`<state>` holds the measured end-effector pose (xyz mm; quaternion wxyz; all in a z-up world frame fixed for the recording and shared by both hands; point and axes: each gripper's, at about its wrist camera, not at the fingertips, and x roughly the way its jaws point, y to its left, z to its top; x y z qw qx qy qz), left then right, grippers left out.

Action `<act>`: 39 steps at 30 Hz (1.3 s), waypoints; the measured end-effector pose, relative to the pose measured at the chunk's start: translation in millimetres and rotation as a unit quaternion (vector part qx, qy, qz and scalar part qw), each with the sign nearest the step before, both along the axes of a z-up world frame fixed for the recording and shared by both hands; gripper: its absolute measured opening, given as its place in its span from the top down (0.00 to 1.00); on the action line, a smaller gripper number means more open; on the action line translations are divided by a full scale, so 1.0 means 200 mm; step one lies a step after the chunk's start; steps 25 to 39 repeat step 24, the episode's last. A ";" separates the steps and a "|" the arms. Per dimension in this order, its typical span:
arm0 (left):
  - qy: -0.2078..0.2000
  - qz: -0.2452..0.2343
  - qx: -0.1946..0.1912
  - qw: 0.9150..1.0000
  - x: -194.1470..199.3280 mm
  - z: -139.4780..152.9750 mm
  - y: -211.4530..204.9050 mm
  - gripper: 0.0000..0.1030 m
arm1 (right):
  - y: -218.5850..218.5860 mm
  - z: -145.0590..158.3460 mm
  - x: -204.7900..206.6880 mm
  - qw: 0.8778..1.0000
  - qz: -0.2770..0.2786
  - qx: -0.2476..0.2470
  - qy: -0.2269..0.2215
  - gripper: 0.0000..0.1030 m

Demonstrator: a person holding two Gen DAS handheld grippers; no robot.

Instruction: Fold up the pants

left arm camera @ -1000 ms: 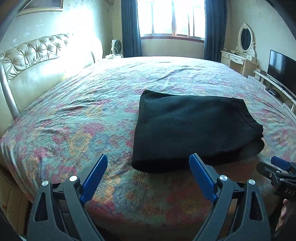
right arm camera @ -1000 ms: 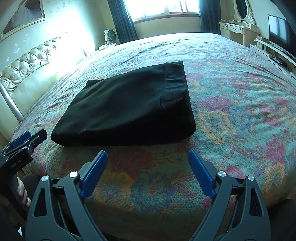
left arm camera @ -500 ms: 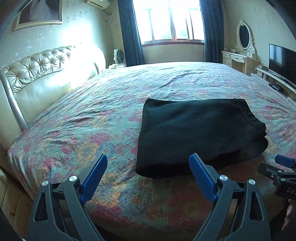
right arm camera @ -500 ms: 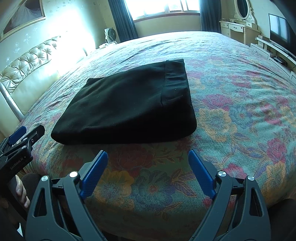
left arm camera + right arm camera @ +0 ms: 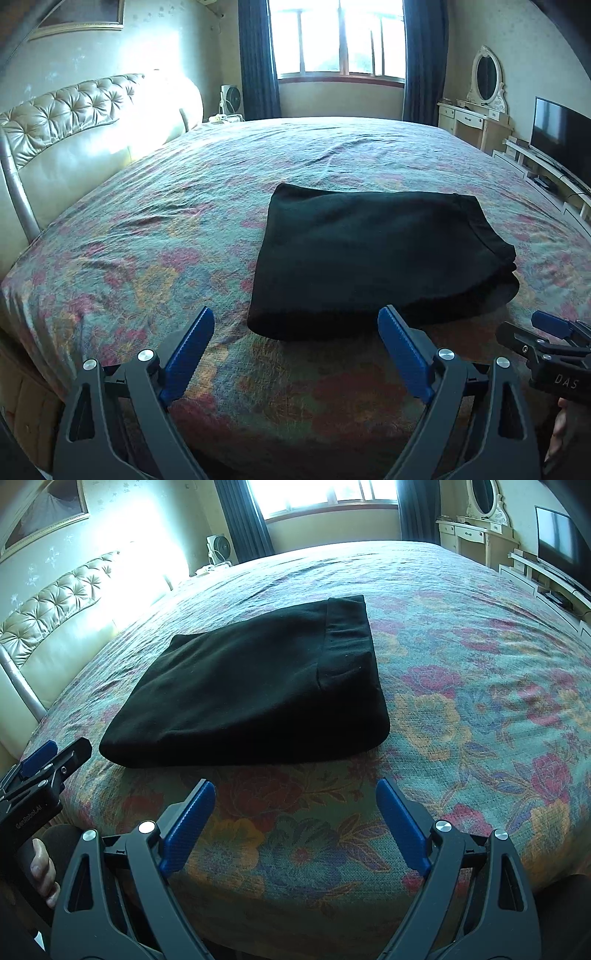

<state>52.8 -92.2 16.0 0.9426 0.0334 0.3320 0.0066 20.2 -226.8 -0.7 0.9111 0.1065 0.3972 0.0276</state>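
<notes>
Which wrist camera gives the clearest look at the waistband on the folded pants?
Right wrist view: the waistband lies lit on top of the folded pants, its seam plain. The left wrist view shows the waistband only edge-on along the far right side.

Right gripper [image 5: 550, 332] cut off at frame edge in left view, only one blue pad visible. Left gripper [image 5: 40, 755] same in right view. TV [image 5: 561, 129] clipped. Pants [image 5: 373, 258] underlayers hidden.
</notes>
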 end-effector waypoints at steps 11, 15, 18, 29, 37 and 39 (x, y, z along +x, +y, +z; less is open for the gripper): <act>0.047 -0.008 -0.010 0.999 0.01 -0.03 0.02 0.13 | 0.01 -0.04 0.01 1.000 0.007 -0.001 0.011 0.14; 0.049 -0.019 -0.009 0.999 0.01 -0.04 0.01 0.13 | 0.01 -0.04 0.01 1.000 0.004 0.000 0.010 0.14; 0.048 -0.003 -0.025 0.999 0.01 -0.03 0.04 0.13 | -0.01 -0.02 0.00 1.000 -0.001 0.002 0.005 0.14; 0.061 0.019 -0.034 0.997 0.04 -0.05 0.08 0.13 | -0.04 -0.03 0.00 1.000 -0.008 0.006 0.007 0.14; 0.061 0.019 -0.034 0.997 0.04 -0.05 0.08 0.13 | -0.04 -0.03 0.00 1.000 -0.008 0.006 0.007 0.14; 0.061 0.019 -0.034 0.997 0.04 -0.05 0.08 0.13 | -0.04 -0.03 0.00 1.000 -0.008 0.006 0.007 0.14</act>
